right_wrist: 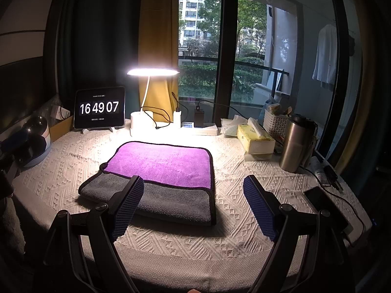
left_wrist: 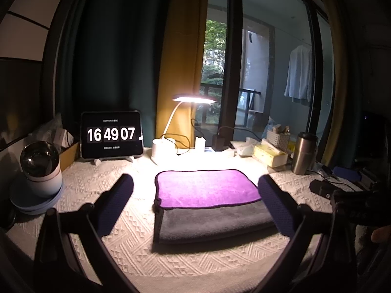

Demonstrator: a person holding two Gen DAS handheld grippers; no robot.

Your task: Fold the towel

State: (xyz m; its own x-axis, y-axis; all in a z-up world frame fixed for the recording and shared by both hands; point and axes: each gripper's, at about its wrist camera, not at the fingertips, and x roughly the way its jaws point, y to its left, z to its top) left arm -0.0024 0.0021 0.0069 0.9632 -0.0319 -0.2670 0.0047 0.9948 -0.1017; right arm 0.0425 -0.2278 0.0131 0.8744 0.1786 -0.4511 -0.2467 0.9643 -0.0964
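A folded towel [left_wrist: 207, 190] lies flat on the white textured tablecloth [left_wrist: 102, 190]. Its purple upper layer covers the far part and a grey layer shows along the near edge. It also shows in the right wrist view [right_wrist: 161, 163]. My left gripper [left_wrist: 195, 183] is open and empty, held above the towel's near side with a finger on either side of it. My right gripper [right_wrist: 193, 185] is open and empty, near the towel's front right corner; its left finger [right_wrist: 129, 202] overlaps the grey edge. The right gripper's dark body [left_wrist: 342, 195] shows at the right of the left wrist view.
At the back stand a tablet clock [right_wrist: 99, 108], a lit desk lamp [right_wrist: 141, 119], chargers and a power strip [right_wrist: 200, 128]. A tissue box [right_wrist: 255, 139], white basket [right_wrist: 276, 122], steel tumbler [right_wrist: 295, 146] and phone [right_wrist: 325, 207] sit at right. A globe on a dish [left_wrist: 40, 168] is at left.
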